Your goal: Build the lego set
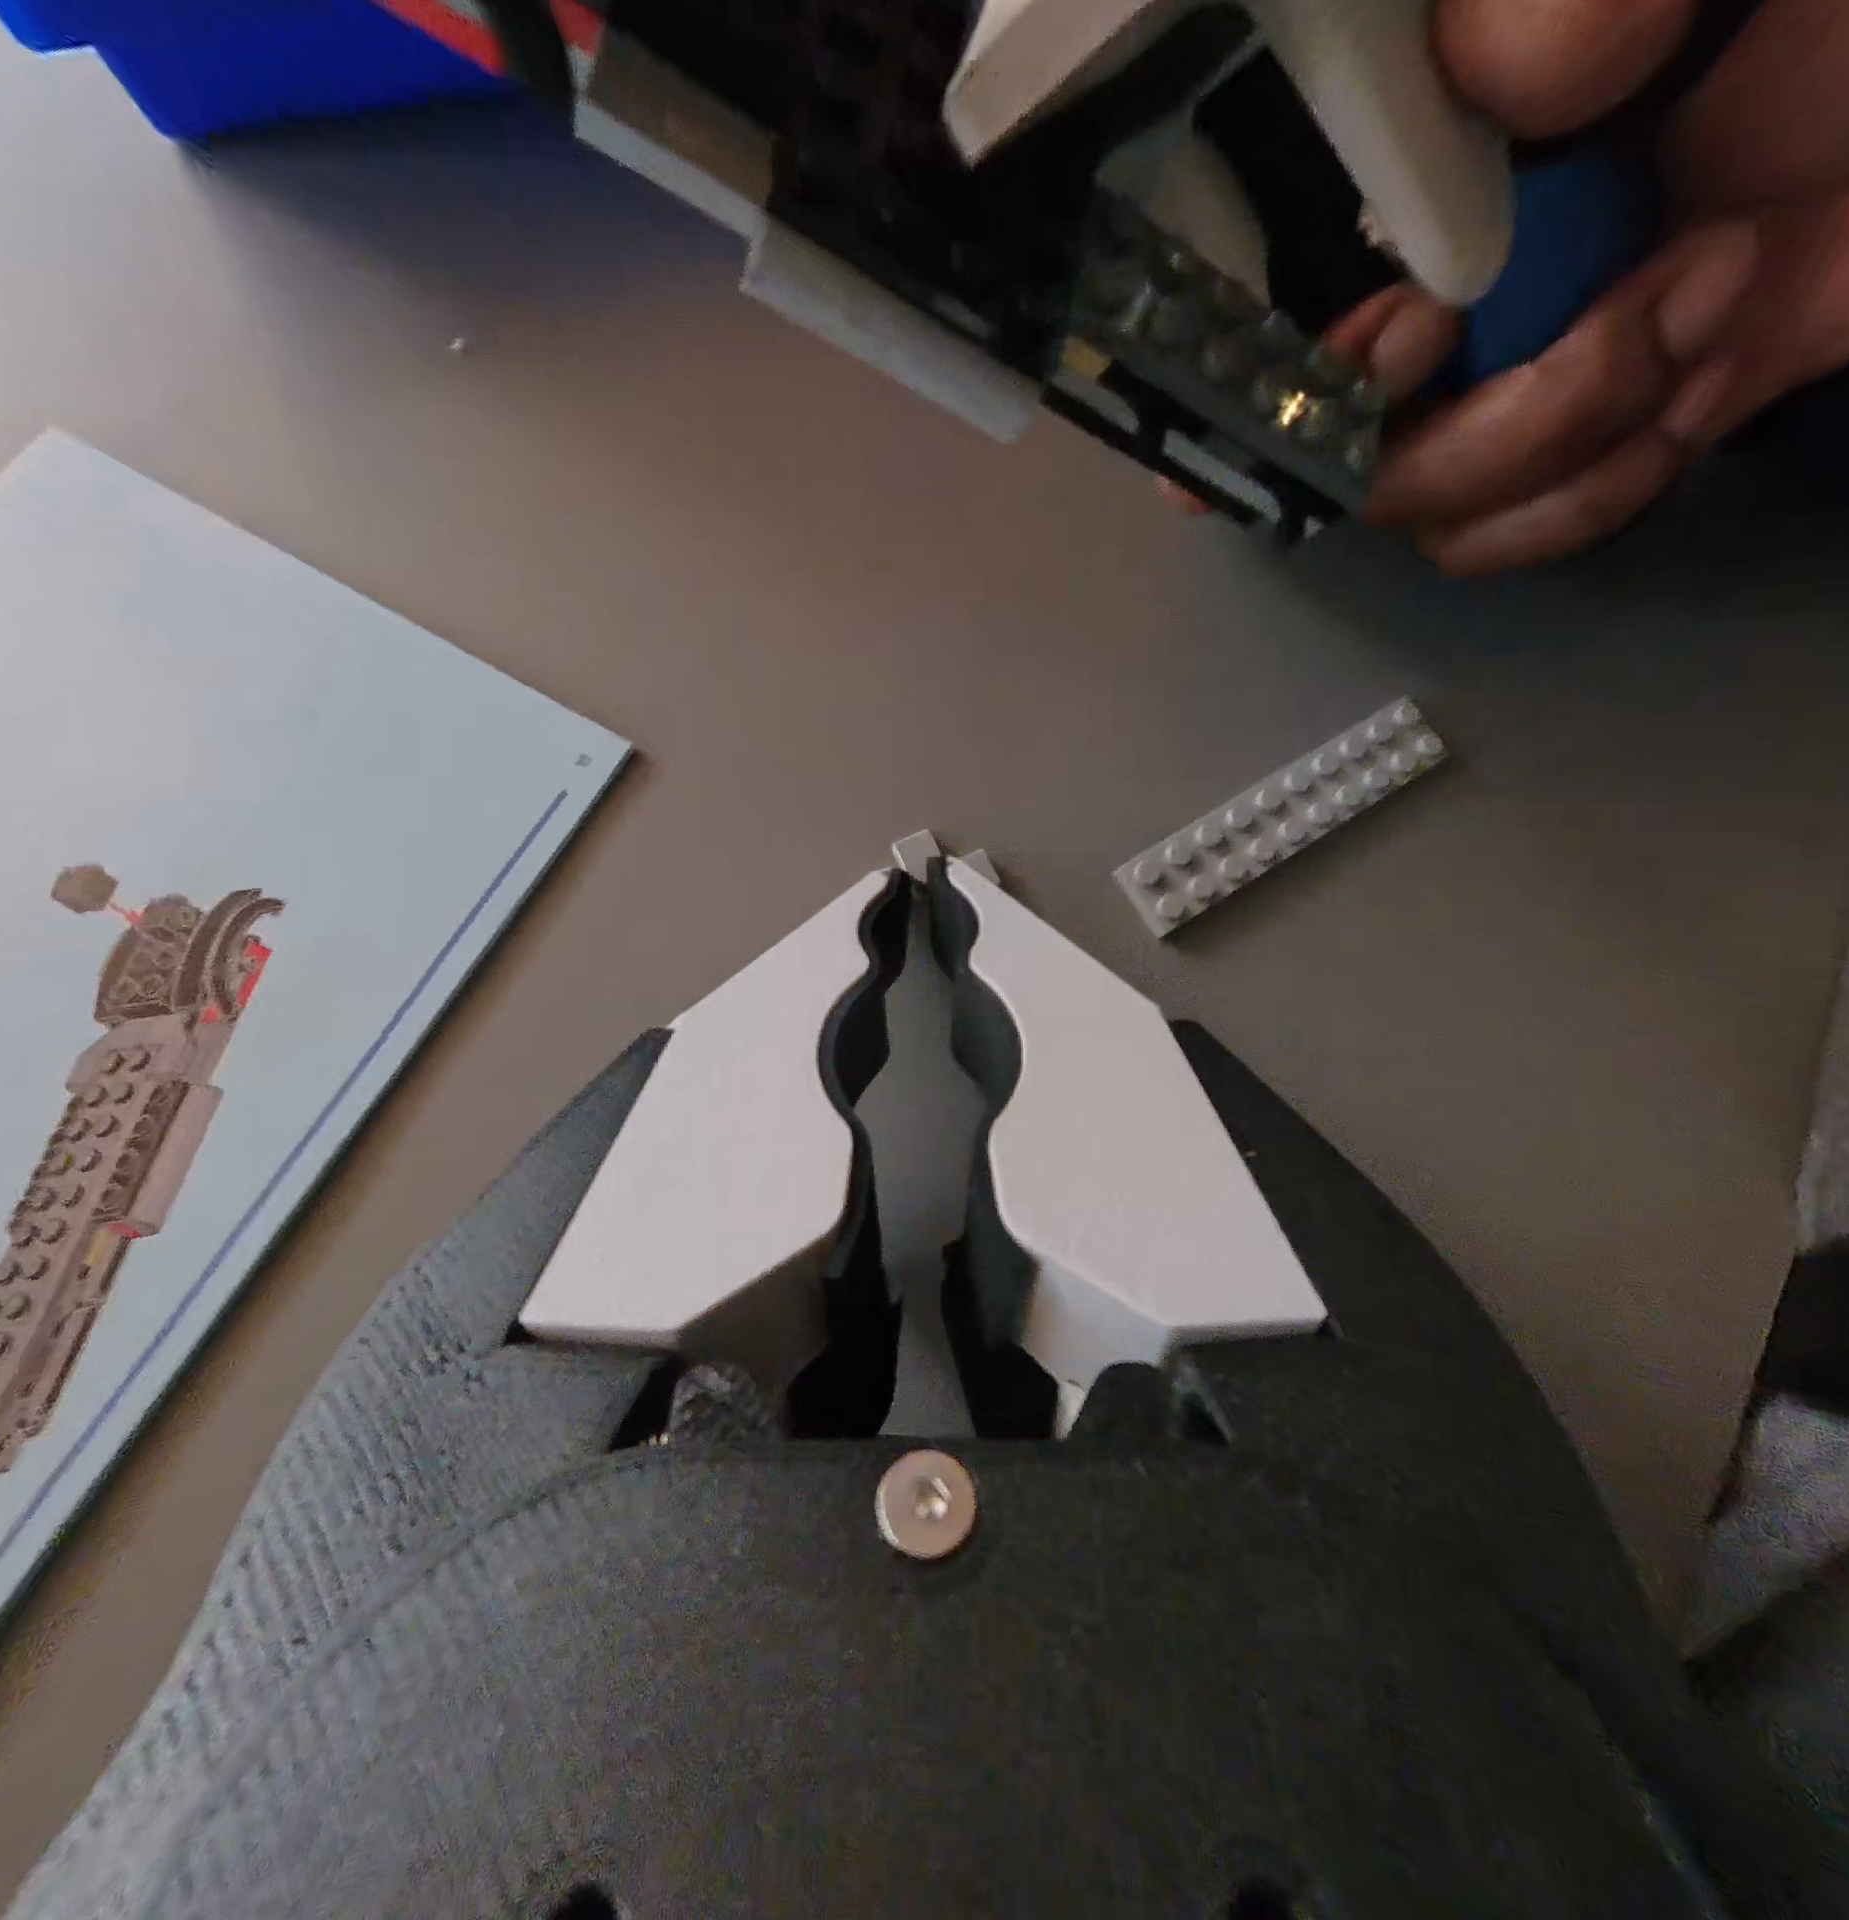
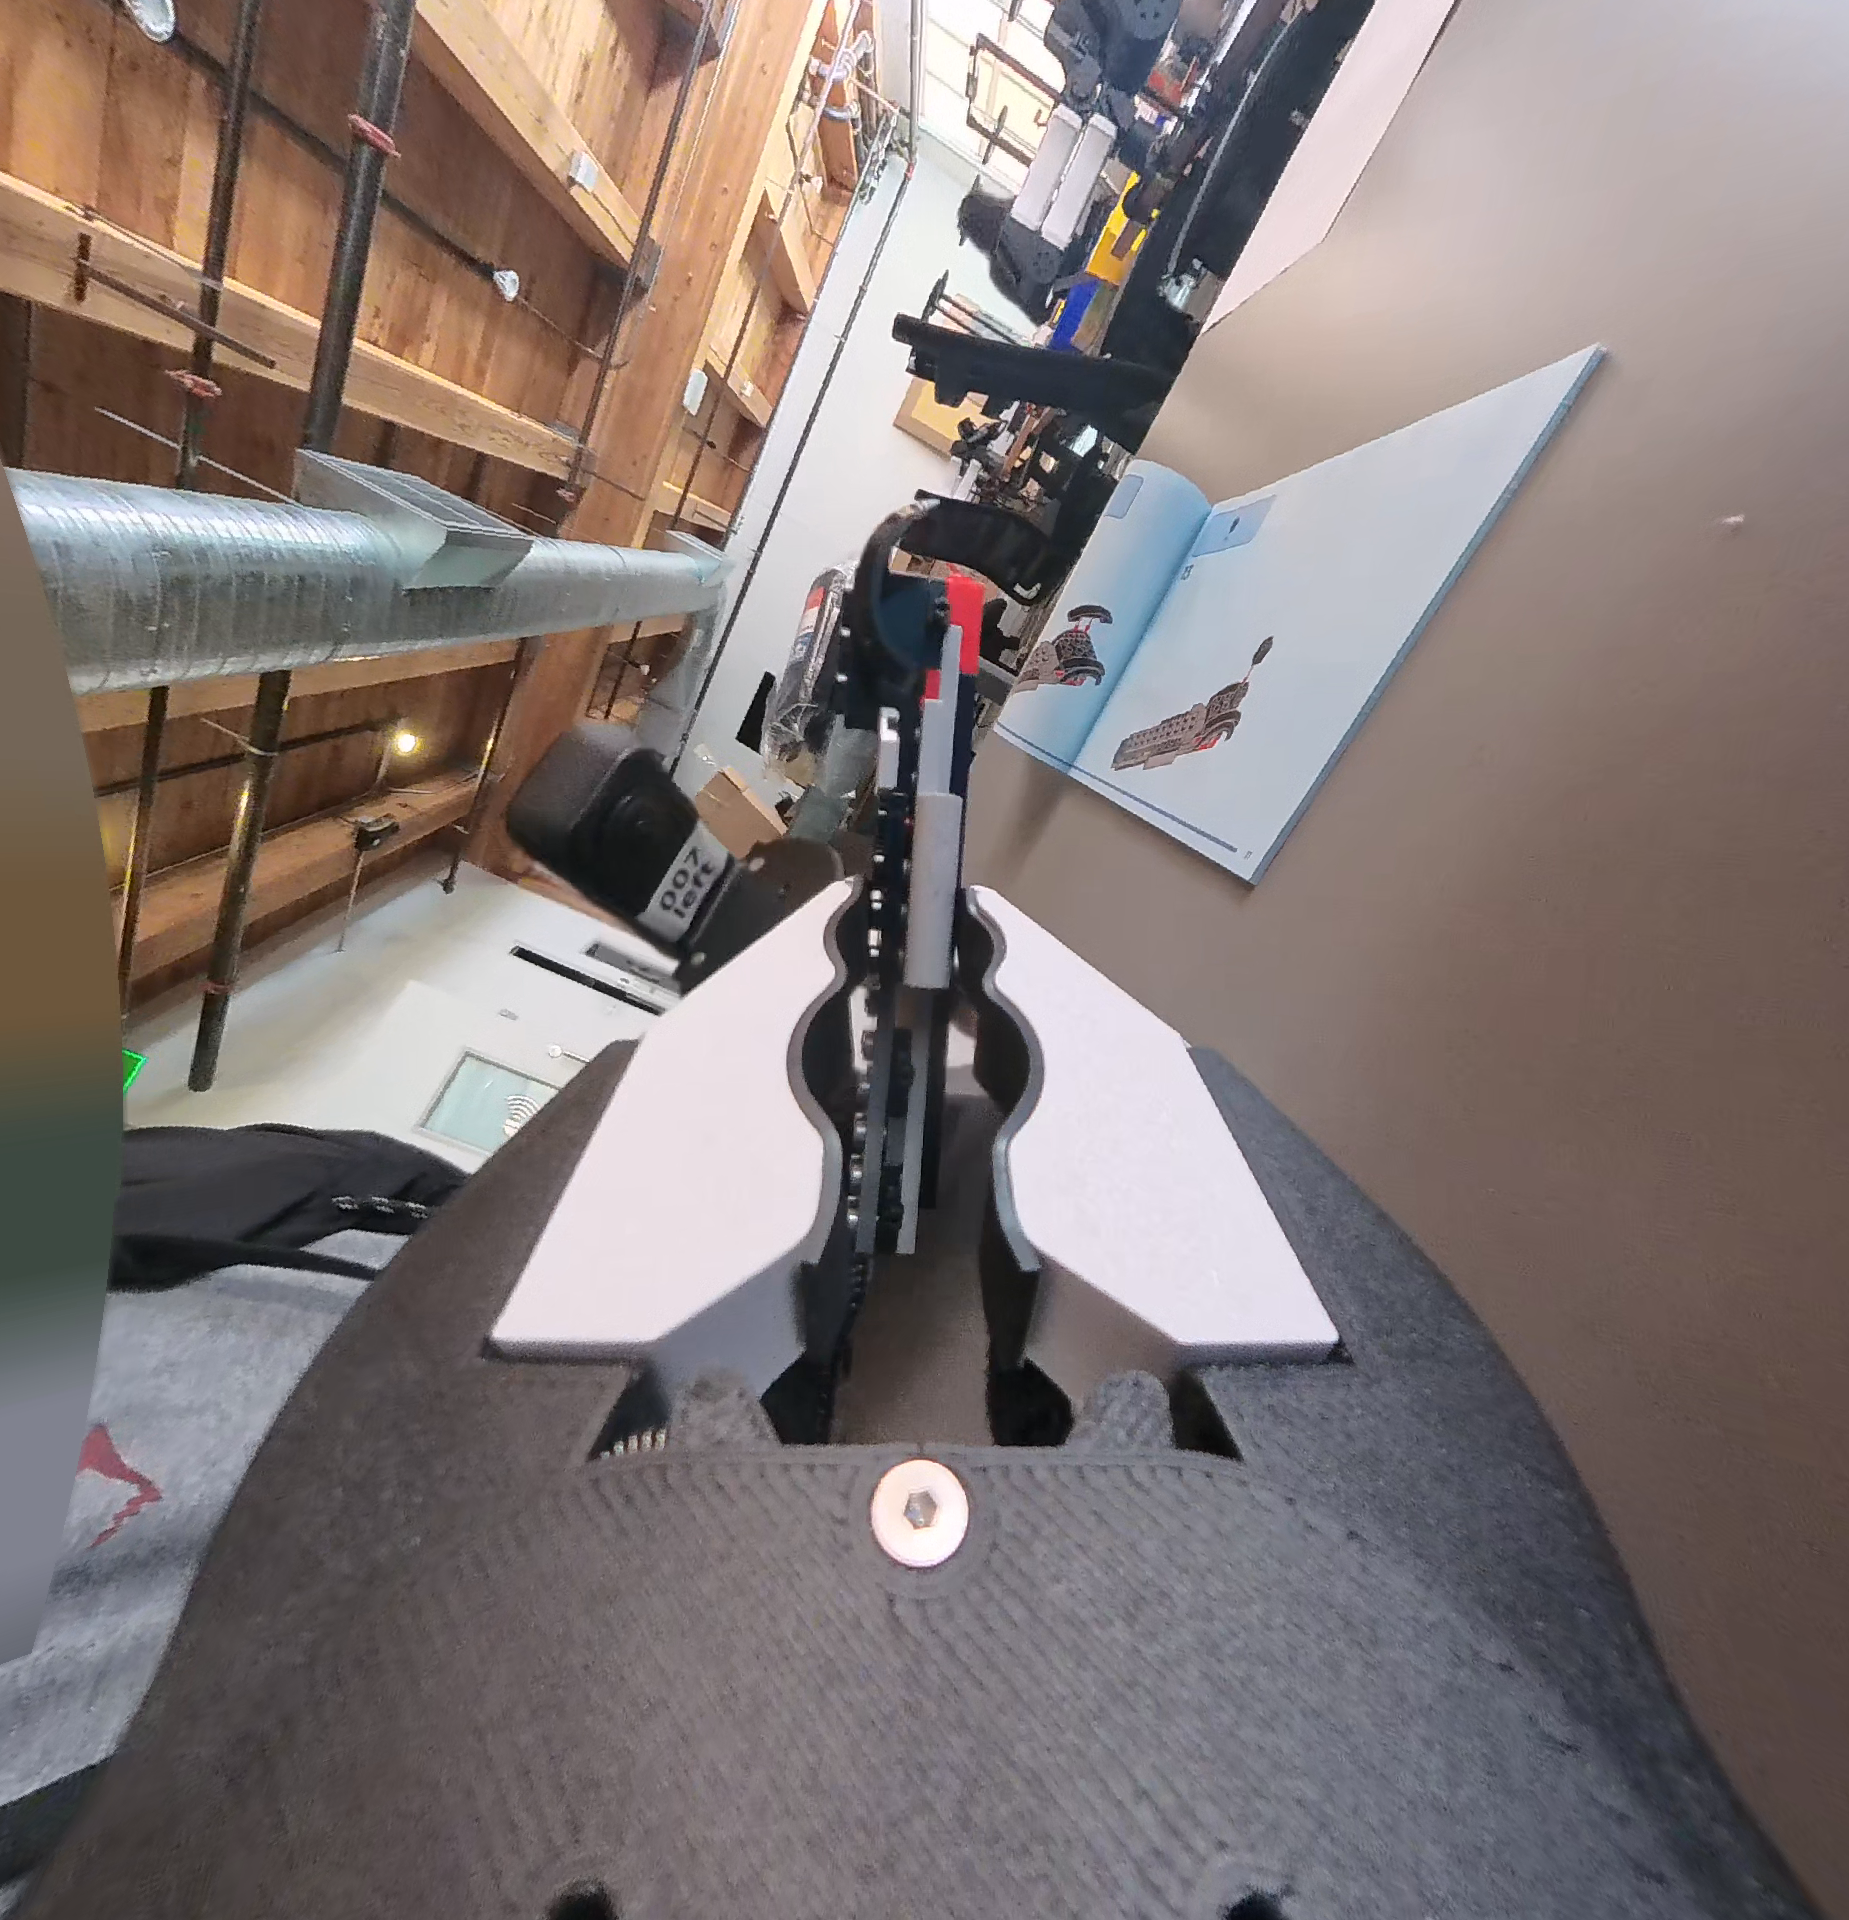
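Left gripper (image 1: 921, 883): we pinch a small grey piece (image 1: 918, 850) at our tips, frame centre.
Right gripper (image 2: 912, 935): we clamp the model (image 2: 925, 831) upright between our fingers.
Plate (image 1: 1281, 815): flat on the table (image 1: 795, 623), right of the left tips.
Booklet (image 1: 224, 935): left edge.

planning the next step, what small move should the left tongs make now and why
Probably lift the small grey piece toward the lego model. The left tongs look shut on it at the table, while the right tongs hold the model raised.
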Action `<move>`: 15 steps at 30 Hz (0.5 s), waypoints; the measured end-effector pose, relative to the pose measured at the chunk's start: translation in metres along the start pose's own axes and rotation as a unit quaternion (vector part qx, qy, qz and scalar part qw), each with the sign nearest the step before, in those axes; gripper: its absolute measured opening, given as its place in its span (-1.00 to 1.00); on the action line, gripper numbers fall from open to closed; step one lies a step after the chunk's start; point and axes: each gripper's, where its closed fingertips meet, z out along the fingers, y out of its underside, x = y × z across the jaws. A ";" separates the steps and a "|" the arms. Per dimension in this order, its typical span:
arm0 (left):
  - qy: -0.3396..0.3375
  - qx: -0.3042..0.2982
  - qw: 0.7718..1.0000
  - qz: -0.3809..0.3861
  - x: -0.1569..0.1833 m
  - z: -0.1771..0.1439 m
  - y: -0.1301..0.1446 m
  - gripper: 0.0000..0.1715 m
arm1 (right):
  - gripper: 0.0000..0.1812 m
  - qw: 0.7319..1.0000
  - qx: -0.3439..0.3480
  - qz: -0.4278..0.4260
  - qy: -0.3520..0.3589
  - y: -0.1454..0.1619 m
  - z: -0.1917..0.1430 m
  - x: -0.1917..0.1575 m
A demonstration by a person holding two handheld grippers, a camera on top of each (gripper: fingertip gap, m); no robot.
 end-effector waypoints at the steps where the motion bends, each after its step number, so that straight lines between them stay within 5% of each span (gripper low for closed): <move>1: 0.006 -0.002 1.000 -0.004 -0.004 -0.003 0.001 -0.96 | -0.81 1.000 0.001 0.000 0.000 0.000 0.000 0.000; 8: 0.002 0.021 0.999 -0.049 0.000 -0.010 -0.006 -0.60 | -0.81 1.000 0.002 0.000 0.000 0.000 -0.001 0.000; 15: -0.089 0.001 0.996 0.000 -0.007 -0.004 0.003 -0.85 | -0.81 1.000 0.003 0.009 -0.003 0.001 0.000 0.000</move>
